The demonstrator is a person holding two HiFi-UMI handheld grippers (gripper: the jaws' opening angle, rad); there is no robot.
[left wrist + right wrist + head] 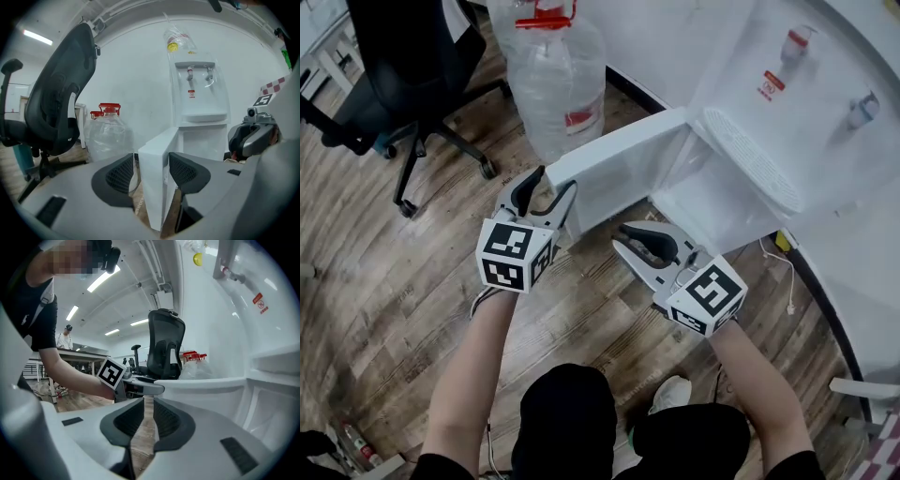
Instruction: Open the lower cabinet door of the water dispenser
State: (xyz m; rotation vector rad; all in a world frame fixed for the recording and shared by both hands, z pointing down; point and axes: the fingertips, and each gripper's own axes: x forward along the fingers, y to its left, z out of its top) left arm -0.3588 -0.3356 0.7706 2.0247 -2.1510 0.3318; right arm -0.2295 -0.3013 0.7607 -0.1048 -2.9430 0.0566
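Note:
The white water dispenser (806, 112) stands at the right. Its lower cabinet door (619, 159) is swung out to the left, and the white inside of the cabinet (712, 202) shows. My left gripper (558, 178) straddles the door's free edge. In the left gripper view that edge (157, 154) stands between the pads (119, 176), with a thin gap on the left side. My right gripper (621, 236) hovers low in front of the open cabinet, just below the door. Only a narrow slit (147, 416) separates its jaws, and nothing is between them.
A large clear water bottle with a red cap (558, 75) stands just behind the door. A black office chair (403, 66) is at the far left on the wooden floor. A white cable (783, 272) lies by the dispenser's base. The person's shoe (675, 394) is below the grippers.

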